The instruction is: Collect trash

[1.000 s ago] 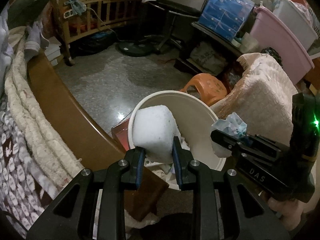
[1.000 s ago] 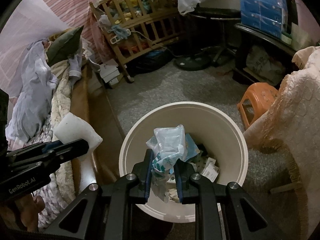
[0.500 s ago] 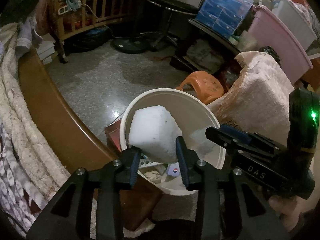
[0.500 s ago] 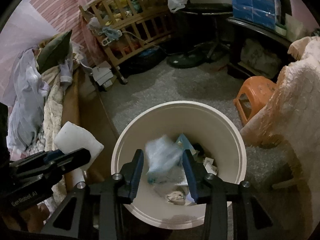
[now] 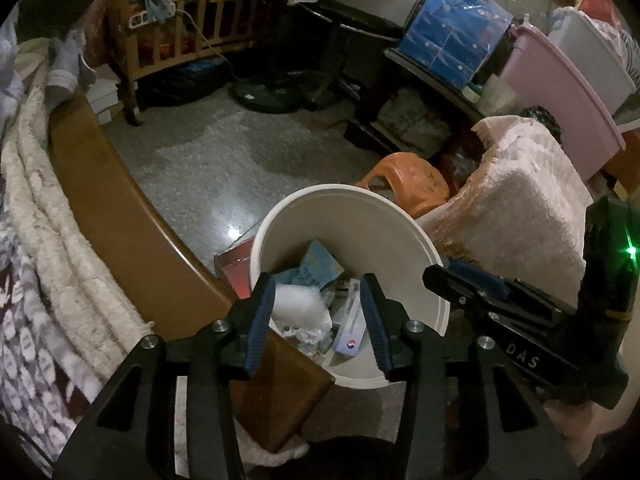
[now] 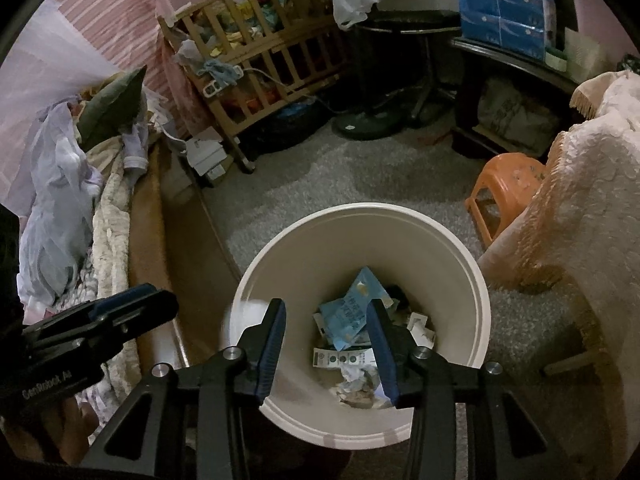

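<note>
A white round trash bin [image 5: 400, 220] [image 6: 472, 280] stands on the floor by the bed, holding paper scraps and a blue packet [image 6: 352, 312] [image 5: 320, 262]. My left gripper [image 5: 318, 320] is open and empty above the bin's near rim. The white foam block [image 5: 298, 304] is blurred inside the bin below it; it shows as a white blur at the bin's left rim in the right wrist view [image 6: 246, 314]. My right gripper [image 6: 326, 344] is open and empty over the bin. It also shows in the left wrist view [image 5: 460, 276].
A wooden bed frame [image 5: 120, 216] with blankets runs along the left. An orange stool [image 5: 408, 184] [image 6: 508, 188] and a chair draped in a cream cloth [image 5: 516, 204] stand right of the bin. A wooden crib [image 6: 272, 68] and shelves are at the back.
Both grippers opened. The plastic bag dropped from my right gripper into the bin, then the white foam block dropped from my left gripper into the bin.
</note>
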`<state>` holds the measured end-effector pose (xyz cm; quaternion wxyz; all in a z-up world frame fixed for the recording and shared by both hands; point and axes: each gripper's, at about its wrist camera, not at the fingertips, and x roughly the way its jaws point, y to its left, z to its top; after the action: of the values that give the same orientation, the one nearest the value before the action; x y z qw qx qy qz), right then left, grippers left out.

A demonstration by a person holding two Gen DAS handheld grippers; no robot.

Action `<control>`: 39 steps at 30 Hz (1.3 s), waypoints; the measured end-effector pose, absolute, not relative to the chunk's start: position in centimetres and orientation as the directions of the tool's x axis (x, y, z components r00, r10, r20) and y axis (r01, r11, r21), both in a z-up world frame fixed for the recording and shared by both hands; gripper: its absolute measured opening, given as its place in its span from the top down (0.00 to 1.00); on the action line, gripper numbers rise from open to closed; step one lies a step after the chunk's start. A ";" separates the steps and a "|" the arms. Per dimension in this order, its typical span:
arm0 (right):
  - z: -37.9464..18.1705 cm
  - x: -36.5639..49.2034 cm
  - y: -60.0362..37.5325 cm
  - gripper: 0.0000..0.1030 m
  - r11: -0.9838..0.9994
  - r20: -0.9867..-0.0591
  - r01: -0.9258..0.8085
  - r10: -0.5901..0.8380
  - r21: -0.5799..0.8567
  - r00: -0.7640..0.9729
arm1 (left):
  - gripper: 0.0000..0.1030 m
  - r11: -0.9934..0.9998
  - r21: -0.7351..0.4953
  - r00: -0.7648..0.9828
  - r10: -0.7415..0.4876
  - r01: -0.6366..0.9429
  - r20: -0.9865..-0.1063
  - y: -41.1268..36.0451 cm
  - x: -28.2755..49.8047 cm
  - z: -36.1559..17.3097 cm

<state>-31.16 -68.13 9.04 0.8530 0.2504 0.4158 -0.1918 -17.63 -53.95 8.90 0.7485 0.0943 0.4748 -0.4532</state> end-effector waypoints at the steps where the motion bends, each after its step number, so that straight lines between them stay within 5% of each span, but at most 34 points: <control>1: 9.2 -31.2 -67.9 0.61 0.802 -0.803 0.534 -0.121 0.266 0.583 | 0.47 0.570 -0.299 0.135 -0.597 0.765 -0.791 -53.6 -17.6 9.0; 7: 11.2 -32.2 -66.4 0.61 0.807 -0.781 0.535 -0.160 0.248 0.604 | 0.43 0.580 -0.321 0.158 -0.626 0.749 -0.763 -51.3 -17.5 10.5; 14: 14.6 -33.2 -63.5 0.61 0.833 -0.723 0.523 -0.247 0.181 0.645 | 0.43 0.633 -0.183 0.344 -0.615 0.752 -0.710 -47.7 -20.0 14.0; 25: 20.1 -35.1 -58.3 0.61 0.852 -0.618 0.515 -0.357 0.091 0.700 | 0.43 0.689 -0.127 0.500 -0.627 0.713 -0.597 -41.7 -22.8 18.4; 39: 22.3 -36.9 -55.7 0.59 0.851 -0.565 0.519 -0.389 0.082 0.727 | 0.43 0.706 -0.097 0.562 -0.632 0.701 -0.534 -38.3 -24.4 20.2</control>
<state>-36.90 -55.72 22.33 0.9218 0.1182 0.2751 -0.2463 -24.40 -38.29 20.18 0.8816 0.0630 0.2756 -0.3780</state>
